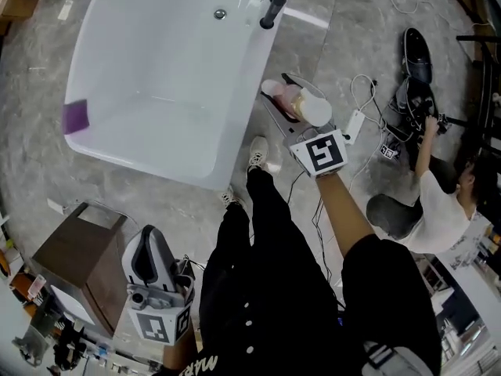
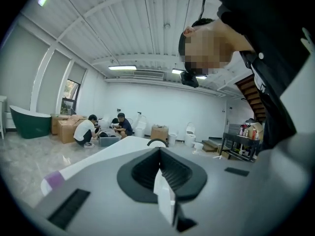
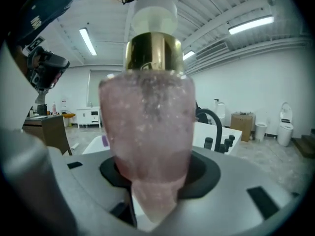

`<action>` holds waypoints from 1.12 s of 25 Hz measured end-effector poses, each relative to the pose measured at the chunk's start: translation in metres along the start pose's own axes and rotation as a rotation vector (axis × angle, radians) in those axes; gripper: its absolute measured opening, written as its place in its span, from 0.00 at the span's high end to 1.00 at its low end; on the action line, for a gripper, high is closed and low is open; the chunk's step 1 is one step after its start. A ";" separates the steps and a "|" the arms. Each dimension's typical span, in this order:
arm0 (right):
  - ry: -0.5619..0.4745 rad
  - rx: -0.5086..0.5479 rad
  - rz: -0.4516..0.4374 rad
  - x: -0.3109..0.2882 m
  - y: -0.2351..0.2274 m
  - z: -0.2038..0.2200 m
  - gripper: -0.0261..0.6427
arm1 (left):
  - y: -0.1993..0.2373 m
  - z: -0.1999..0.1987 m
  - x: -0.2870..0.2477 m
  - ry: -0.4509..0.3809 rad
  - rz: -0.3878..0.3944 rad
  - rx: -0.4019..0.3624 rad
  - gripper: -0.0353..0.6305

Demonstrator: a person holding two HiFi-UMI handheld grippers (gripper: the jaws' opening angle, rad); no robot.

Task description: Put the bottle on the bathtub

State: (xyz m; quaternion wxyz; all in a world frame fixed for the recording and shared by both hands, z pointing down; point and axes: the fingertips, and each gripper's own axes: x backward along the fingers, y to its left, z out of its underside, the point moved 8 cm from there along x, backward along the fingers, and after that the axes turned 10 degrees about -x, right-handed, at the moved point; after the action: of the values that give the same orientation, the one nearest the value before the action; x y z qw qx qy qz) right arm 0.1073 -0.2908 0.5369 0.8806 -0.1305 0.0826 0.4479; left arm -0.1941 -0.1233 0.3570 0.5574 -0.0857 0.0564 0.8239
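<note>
So the bottle (image 3: 147, 132) is pink and sparkly, with a gold collar and a cloudy white cap, and it's clamped in your right gripper (image 3: 150, 183). The jaws are pinched on its narrow end and the cap end points away from the camera. From the head view, the bottle (image 1: 288, 98) hangs over the marble floor (image 1: 352, 30), just beside the outer wall of the white bathtub (image 1: 252, 84). It's close, but it's not touching the tub and not on it. Your right gripper (image 1: 301, 120) reaches out from your arm, marker cube up.

The black faucet (image 1: 274, 2) stands on the tub rim further along that same side, and it also shows behind the bottle in the right gripper view (image 3: 215, 126). There's a small purple thing (image 1: 76, 117) on the opposite rim, and the drain (image 1: 220, 13) is visible in the basin.

Your left gripper (image 1: 149, 245) is down by your hip, well away from the tub, next to a brown cabinet (image 1: 82, 261). Its own view shows the jaws pressed together with nothing between them (image 2: 158, 156).

Around the edges: white cables (image 1: 366, 92) trail across the floor to the right of the bottle, and a person in a white shirt (image 1: 438, 202) sits past them. The left gripper view also catches two people (image 2: 86, 130) crouched by some cardboard boxes (image 2: 64, 127) far off, plus a dark green tub (image 2: 29, 122).
</note>
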 end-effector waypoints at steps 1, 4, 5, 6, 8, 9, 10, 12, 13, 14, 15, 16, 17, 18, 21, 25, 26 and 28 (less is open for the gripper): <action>0.012 0.001 -0.009 -0.010 -0.004 0.011 0.64 | 0.002 0.007 -0.003 0.011 -0.013 0.008 0.93; 0.035 -0.009 -0.029 -0.034 -0.012 0.043 0.64 | 0.002 0.024 -0.008 0.037 -0.050 0.028 0.93; 0.045 -0.011 -0.032 -0.040 -0.015 0.053 0.64 | 0.001 0.028 -0.010 0.045 -0.057 0.030 0.93; 0.054 -0.013 -0.033 -0.047 -0.017 0.062 0.64 | 0.001 0.033 -0.012 0.054 -0.062 0.031 0.93; 0.063 -0.023 -0.038 -0.060 -0.023 0.077 0.64 | 0.001 0.044 -0.016 0.072 -0.066 0.036 0.93; 0.064 -0.023 -0.043 -0.066 -0.025 0.083 0.64 | 0.001 0.050 -0.018 0.083 -0.068 0.040 0.93; 0.067 -0.019 -0.049 -0.073 -0.026 0.089 0.64 | 0.002 0.056 -0.019 0.095 -0.070 0.044 0.93; 0.075 -0.013 -0.052 -0.084 -0.028 0.101 0.64 | 0.004 0.067 -0.021 0.118 -0.078 0.055 0.93; 0.079 -0.016 -0.050 -0.089 -0.028 0.106 0.64 | 0.004 0.072 -0.022 0.128 -0.084 0.060 0.93; 0.084 -0.017 -0.050 -0.092 -0.029 0.111 0.64 | 0.004 0.076 -0.022 0.135 -0.089 0.065 0.93; 0.089 -0.010 -0.053 -0.096 -0.030 0.113 0.64 | 0.003 0.080 -0.023 0.140 -0.091 0.069 0.93; 0.091 -0.001 -0.058 -0.099 -0.030 0.115 0.64 | 0.002 0.083 -0.024 0.146 -0.091 0.072 0.93; 0.089 0.005 -0.063 -0.101 -0.030 0.115 0.64 | 0.001 0.085 -0.024 0.151 -0.089 0.077 0.93; 0.085 0.005 -0.068 -0.102 -0.029 0.115 0.64 | 0.000 0.087 -0.024 0.155 -0.088 0.081 0.93; 0.063 -0.005 -0.076 -0.108 -0.029 0.113 0.64 | -0.001 0.089 -0.027 0.155 -0.093 0.092 0.93; 0.033 -0.018 -0.068 -0.111 -0.028 0.112 0.64 | 0.000 0.094 -0.027 0.162 -0.100 0.104 0.93; 0.032 -0.019 -0.060 -0.112 -0.028 0.113 0.64 | 0.001 0.095 -0.028 0.161 -0.102 0.106 0.93; 0.023 -0.023 -0.041 -0.113 -0.028 0.115 0.64 | 0.002 0.096 -0.031 0.157 -0.105 0.118 0.93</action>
State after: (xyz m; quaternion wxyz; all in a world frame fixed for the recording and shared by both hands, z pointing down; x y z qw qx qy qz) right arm 0.0677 -0.3584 0.6799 0.8870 -0.1477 0.0849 0.4292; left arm -0.1924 -0.1346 0.4572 0.5978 -0.1197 0.1438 0.7795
